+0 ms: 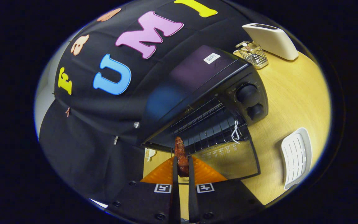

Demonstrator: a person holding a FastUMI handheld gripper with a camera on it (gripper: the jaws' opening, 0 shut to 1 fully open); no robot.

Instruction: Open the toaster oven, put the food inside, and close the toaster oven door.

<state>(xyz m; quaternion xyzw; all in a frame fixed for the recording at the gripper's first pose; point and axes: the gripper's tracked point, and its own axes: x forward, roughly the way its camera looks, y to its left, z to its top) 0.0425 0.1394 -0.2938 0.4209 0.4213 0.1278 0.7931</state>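
Observation:
A black toaster oven [204, 81] stands on the wooden table with its glass door [228, 158] folded down open and its wire rack [210, 124] showing inside. My gripper [182, 169] is shut on a reddish-brown piece of food [181, 157], a long strip that sticks up from between the fingers. The food's far end is at the front of the oven's opening, over the lowered door. Two black knobs [249, 101] sit on the oven's right panel.
A white slotted dish [297, 157] lies on the wooden table [291, 102] right of the door. A wire basket [253, 54] and a white toaster [272, 39] stand beyond the oven. Black cloth hangs close on the left.

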